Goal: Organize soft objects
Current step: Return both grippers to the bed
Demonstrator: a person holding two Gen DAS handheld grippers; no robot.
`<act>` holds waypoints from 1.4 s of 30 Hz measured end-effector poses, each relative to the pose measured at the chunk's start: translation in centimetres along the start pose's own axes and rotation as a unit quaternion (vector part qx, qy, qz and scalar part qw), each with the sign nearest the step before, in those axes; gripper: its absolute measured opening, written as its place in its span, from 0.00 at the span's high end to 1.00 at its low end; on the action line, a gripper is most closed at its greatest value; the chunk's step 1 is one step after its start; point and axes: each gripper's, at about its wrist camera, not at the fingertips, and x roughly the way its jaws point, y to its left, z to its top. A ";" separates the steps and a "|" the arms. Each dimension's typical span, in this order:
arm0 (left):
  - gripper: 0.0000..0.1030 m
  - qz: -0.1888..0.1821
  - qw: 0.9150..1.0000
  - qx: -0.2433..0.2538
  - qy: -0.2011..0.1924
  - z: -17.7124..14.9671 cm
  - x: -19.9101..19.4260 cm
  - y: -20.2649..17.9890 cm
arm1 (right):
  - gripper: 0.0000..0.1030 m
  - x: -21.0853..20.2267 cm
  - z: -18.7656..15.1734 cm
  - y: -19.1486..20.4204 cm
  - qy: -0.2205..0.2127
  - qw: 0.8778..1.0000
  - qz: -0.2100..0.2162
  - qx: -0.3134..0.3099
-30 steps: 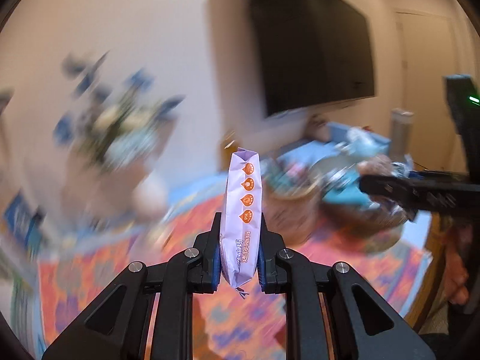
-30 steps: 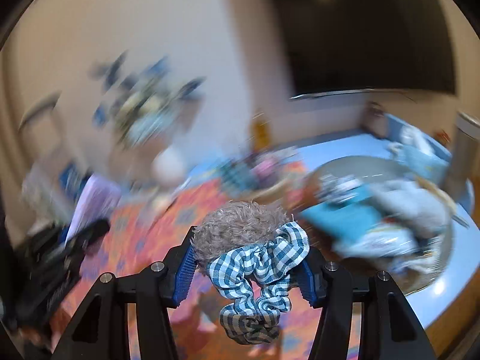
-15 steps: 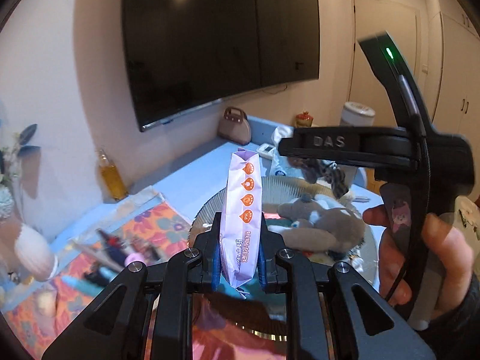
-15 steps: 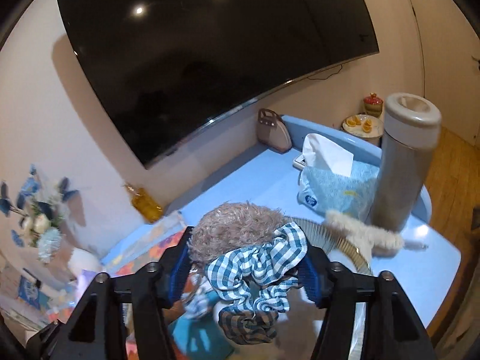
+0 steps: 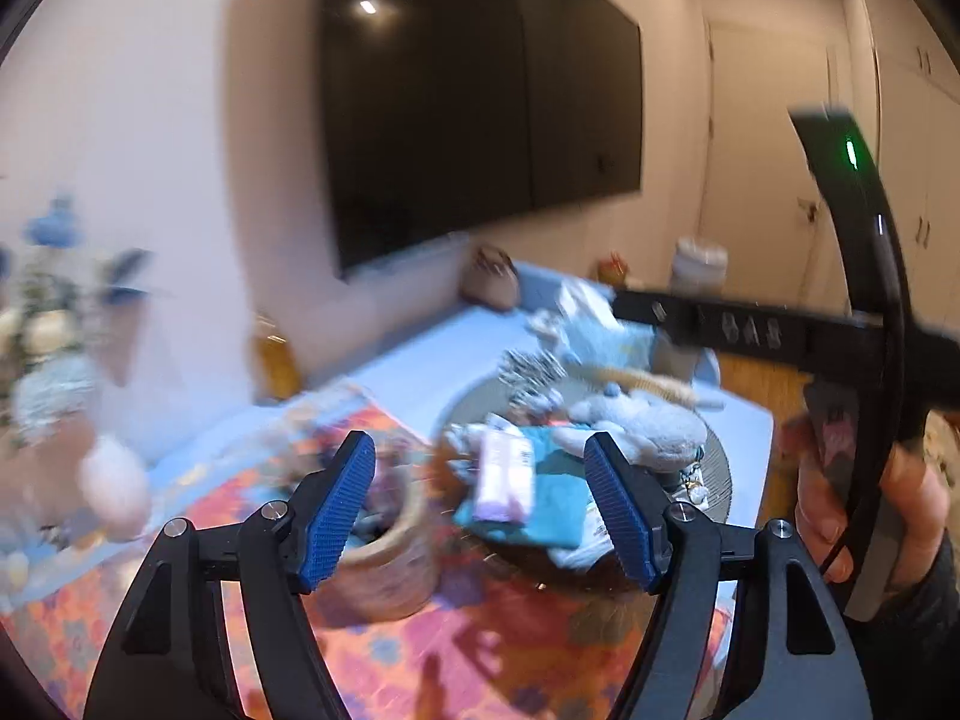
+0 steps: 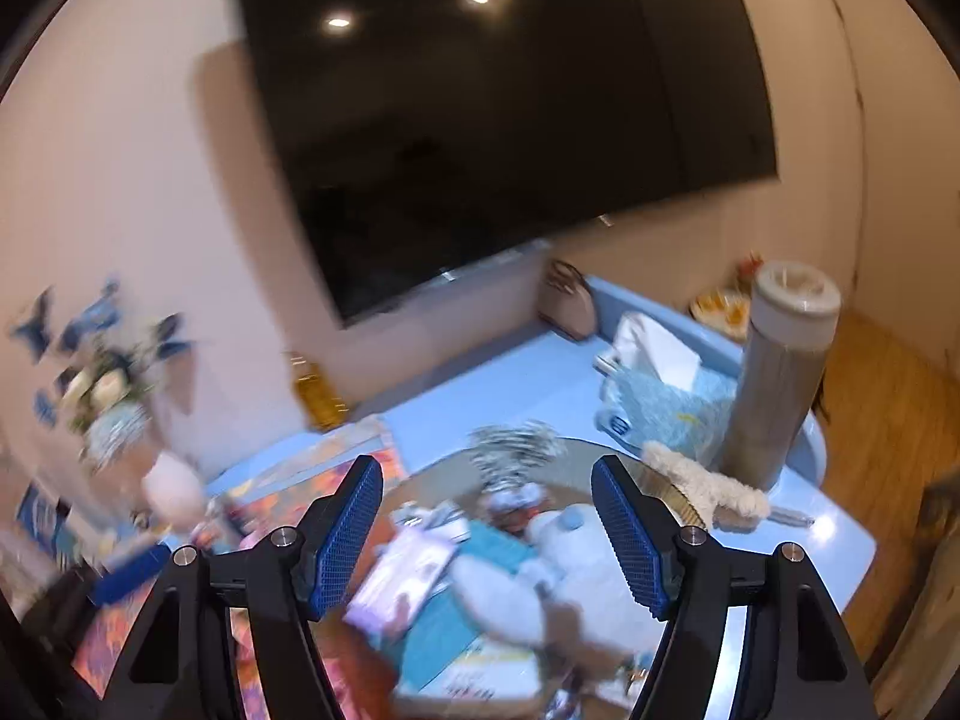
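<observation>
We look down along each set of tongs, both views sharing the round tray (image 5: pixel 717 468) (image 6: pixel 588 456) ahead on the blue worktop (image 5: pixel 420 372) (image 6: pixel 510 372).

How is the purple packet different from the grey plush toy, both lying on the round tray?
The purple packet is flat, oblong and smooth, with print on it; the grey plush toy is rounded, bulky and fuzzy. The packet lies on a teal cloth nearer the tray's left side; the plush lies further right. The packet looks smaller than the plush. Both rest on the round tray, and neither gripper holds them.
</observation>
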 end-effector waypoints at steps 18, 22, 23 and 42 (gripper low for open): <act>0.04 0.353 0.922 -0.156 0.001 -15.9 -17.7 20.8 | 0.00 -1.6 -14.8 24.2 0.091 0.952 0.239 -0.167; 0.04 0.373 0.912 -0.153 0.070 -20.6 -13.7 22.8 | 0.00 4.1 -19.7 27.3 0.136 0.949 0.201 -0.200; 0.04 0.370 0.913 -0.154 0.079 -21.4 -12.7 23.0 | 0.00 4.9 -20.5 27.5 0.141 0.949 0.194 -0.204; 0.04 0.407 0.886 -0.077 0.208 -25.3 -5.1 20.8 | 0.00 10.4 -24.4 28.0 0.211 0.939 0.117 -0.247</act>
